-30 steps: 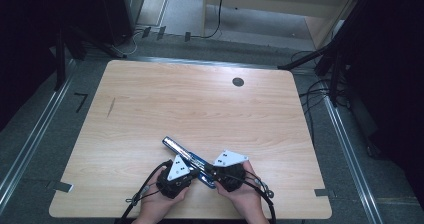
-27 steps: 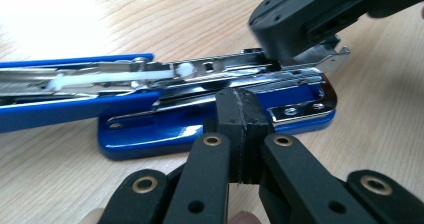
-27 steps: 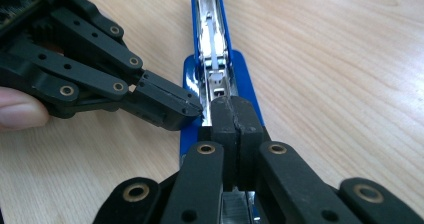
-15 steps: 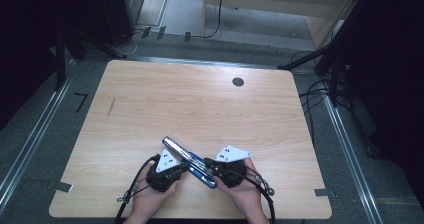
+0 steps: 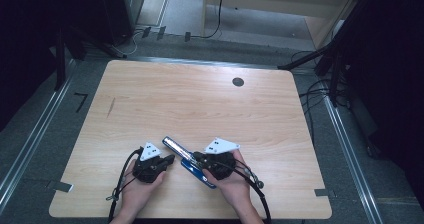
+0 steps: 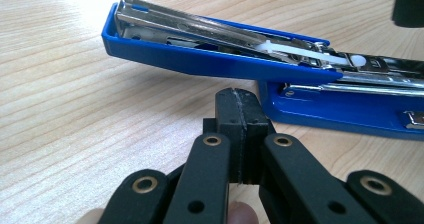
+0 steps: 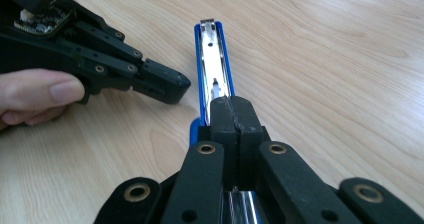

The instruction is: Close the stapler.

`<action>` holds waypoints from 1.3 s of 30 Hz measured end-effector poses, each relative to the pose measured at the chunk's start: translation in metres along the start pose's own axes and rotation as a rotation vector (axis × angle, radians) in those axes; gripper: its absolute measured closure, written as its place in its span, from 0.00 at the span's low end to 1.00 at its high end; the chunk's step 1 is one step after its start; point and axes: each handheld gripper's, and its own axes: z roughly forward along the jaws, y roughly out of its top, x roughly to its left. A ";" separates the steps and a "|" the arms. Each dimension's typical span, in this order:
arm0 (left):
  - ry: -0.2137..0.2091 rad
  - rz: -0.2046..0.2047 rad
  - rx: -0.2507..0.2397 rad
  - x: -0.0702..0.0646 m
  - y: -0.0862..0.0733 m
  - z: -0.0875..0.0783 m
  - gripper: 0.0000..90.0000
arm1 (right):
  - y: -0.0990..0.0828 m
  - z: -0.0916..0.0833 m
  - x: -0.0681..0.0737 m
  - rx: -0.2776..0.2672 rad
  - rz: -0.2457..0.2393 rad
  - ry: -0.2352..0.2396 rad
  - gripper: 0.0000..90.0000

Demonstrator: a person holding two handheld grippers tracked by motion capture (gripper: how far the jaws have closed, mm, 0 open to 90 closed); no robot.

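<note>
Blue plastic stapler with a shiny metal staple channel (image 5: 186,157) lies swung open near the front edge of the pale wooden table (image 5: 200,104), lid raised off its base. The left gripper (image 6: 239,100) hovers just beside it, jaws together. The right gripper (image 7: 235,109), jaws together, sits over its rear end.

The stapler (image 6: 220,59) is blue with a silver metal magazine; beneath it, the table (image 5: 200,109) is pale wood-grain.
</note>
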 end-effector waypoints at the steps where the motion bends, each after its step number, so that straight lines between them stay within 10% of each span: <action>1: 0.004 0.000 0.003 0.000 0.000 0.000 1.00 | 0.002 0.002 0.000 0.002 -0.004 0.004 1.00; 39: 0.043 -0.034 -0.006 0.001 0.007 0.007 1.00 | 0.023 0.050 0.002 0.086 -0.036 -0.002 1.00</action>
